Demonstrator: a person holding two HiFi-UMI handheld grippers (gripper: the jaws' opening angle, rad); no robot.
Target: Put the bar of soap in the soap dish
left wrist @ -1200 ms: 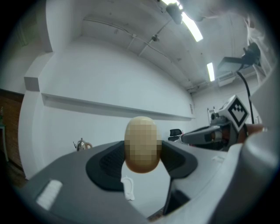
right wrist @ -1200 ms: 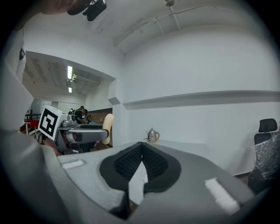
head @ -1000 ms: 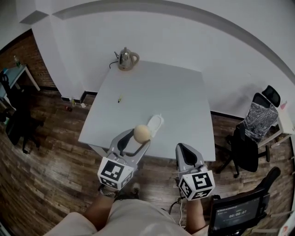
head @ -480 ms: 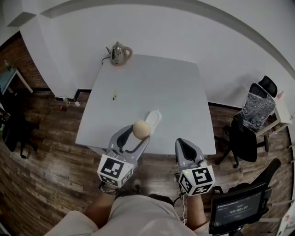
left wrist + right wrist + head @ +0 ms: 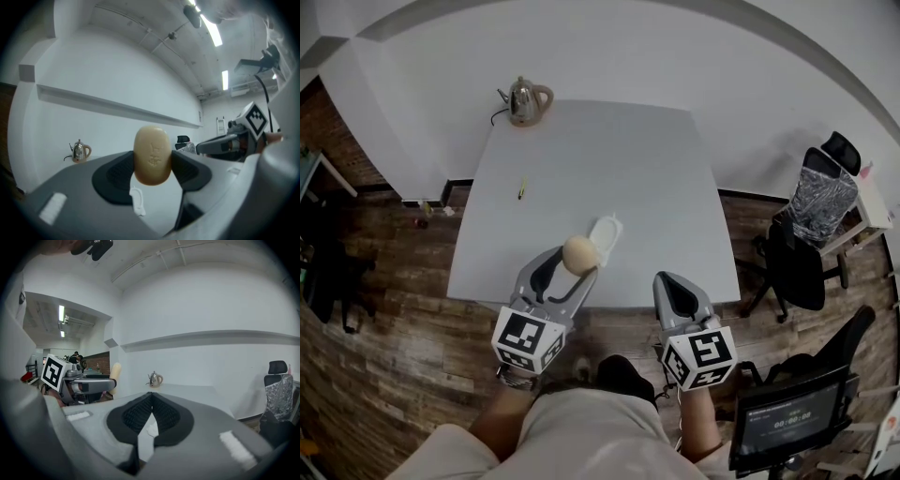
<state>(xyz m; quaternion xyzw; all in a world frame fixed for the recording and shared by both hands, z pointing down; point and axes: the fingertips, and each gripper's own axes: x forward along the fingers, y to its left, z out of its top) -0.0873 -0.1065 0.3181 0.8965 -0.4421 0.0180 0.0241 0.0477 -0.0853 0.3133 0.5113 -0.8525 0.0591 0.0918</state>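
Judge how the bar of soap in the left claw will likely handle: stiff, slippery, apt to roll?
The bar of soap looks stiff: it holds its oval shape clamped in the left claw. Its smooth, rounded surface could slip if the grip loosens. Set down on end, it would probably topple flat rather than roll far.

Near end of soap dish (image 5: 608, 229) hidden behind bar of soap (image 5: 578, 254); small yellowish item (image 5: 522, 188) on table (image 5: 675, 187) too small to identify; soap's stamped mark blurred.
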